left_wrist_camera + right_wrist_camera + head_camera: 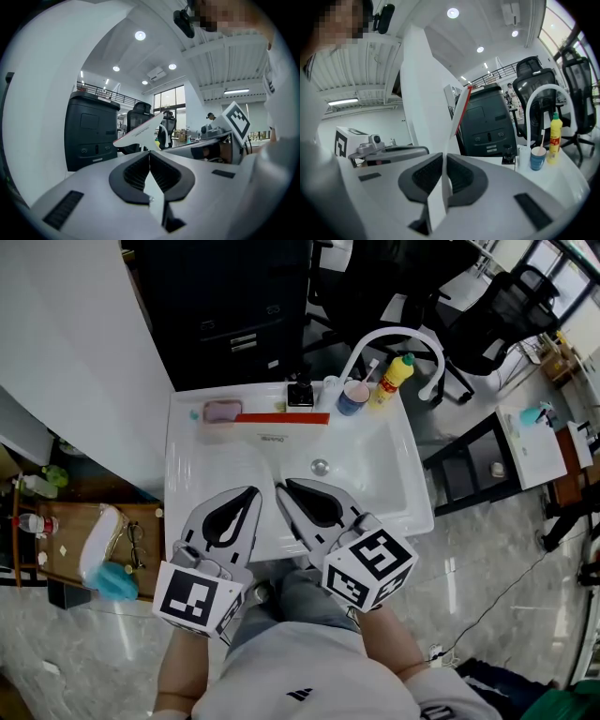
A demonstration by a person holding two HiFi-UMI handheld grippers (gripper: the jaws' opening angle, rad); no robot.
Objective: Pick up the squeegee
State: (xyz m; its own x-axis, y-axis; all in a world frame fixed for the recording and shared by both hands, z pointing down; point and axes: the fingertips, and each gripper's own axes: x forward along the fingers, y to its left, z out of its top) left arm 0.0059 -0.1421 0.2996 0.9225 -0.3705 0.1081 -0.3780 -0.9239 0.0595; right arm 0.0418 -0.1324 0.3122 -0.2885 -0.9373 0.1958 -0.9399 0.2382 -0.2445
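The squeegee [457, 117] is of white plastic, with a red rubber strip along its wide edge. Its thin flat handle is clamped between the jaws of the right gripper [444, 157]. From these jaws the body rises tilted toward 1 o'clock, with the red strip at the far end.

Glossy white sink [398, 474]; smooth plastic squeegee [437, 204].

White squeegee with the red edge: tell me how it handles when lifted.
Probably stiff: the white plastic squeegee with red blade runs straight out of the right gripper, no sag. Likely light, seen thin edge-on. Smooth plastic might slip.
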